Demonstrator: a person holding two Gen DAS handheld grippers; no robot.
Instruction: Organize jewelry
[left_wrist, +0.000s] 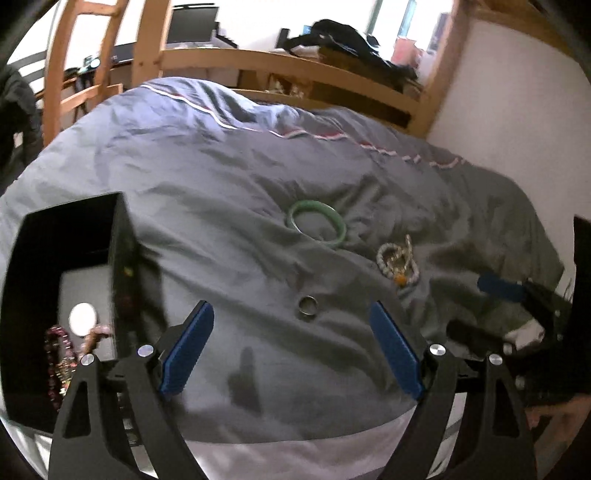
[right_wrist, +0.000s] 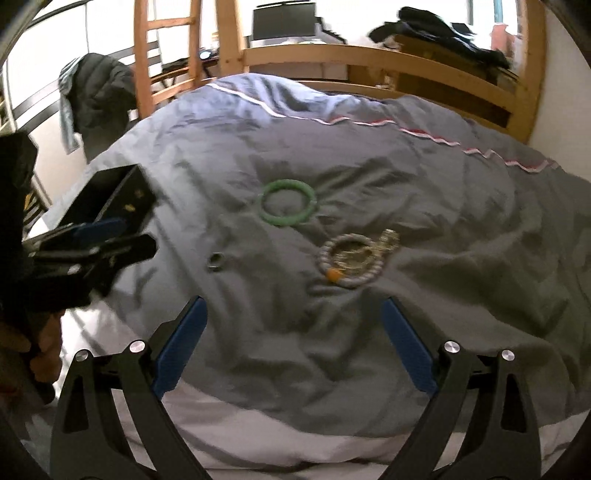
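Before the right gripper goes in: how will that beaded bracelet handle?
Probably floppy: the beaded bracelet lies in a loose loop tangled with a gold chain, so both may lift together. Soft duvet likely sinks under fingers.

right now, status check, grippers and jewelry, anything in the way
Left gripper open, empty; right gripper open, empty. Green bangle, silver ring and beaded bracelet loose on grey duvet. Black box open at left. Nothing blocking.
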